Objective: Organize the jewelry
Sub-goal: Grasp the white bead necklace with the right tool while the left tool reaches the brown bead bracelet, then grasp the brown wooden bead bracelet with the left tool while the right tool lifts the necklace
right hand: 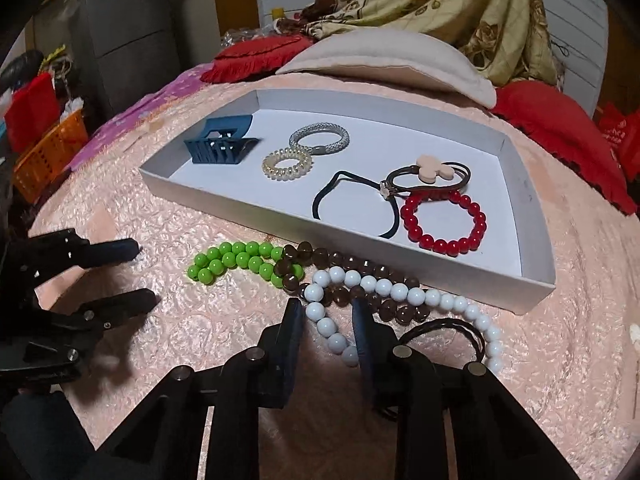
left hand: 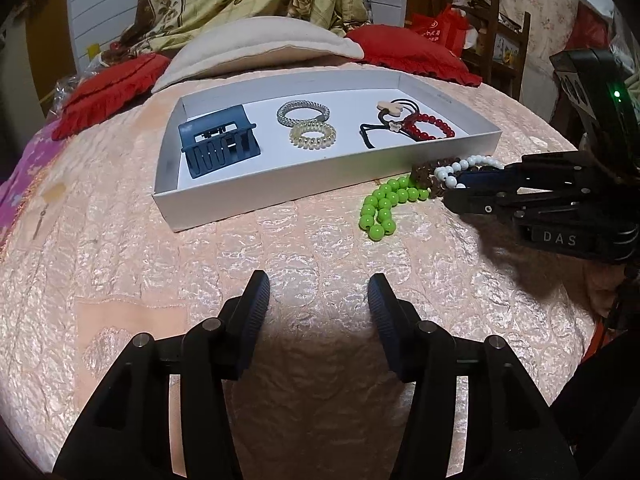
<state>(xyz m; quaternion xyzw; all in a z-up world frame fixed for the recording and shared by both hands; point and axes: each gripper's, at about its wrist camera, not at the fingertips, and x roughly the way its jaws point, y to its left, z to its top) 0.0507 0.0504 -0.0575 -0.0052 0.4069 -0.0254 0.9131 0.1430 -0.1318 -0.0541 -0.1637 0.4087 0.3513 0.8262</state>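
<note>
A white tray [left hand: 280,184] [right hand: 260,208] on the bed holds a blue claw clip [left hand: 218,144] [right hand: 222,144], a silver band [right hand: 320,138], a coil tie [right hand: 286,164], black hair ties [right hand: 340,196] and a red bead bracelet [left hand: 436,122] [right hand: 476,216]. In front of it lie green [left hand: 380,204] [right hand: 236,260], brown [right hand: 380,270] and white bead bracelets [left hand: 464,166] [right hand: 400,290] and a dark braided band [right hand: 440,324]. My right gripper [right hand: 328,308] [left hand: 454,189] straddles the white bracelet's near end, its pads apart from the beads. My left gripper [left hand: 318,292] [right hand: 144,274] stands open over bare quilt.
The peach quilt [left hand: 320,240] covers the bed. A beige pillow [left hand: 260,44] and red cushions [left hand: 404,50] lie behind the tray. An orange basket [right hand: 52,152] stands off the bed's left side in the right wrist view.
</note>
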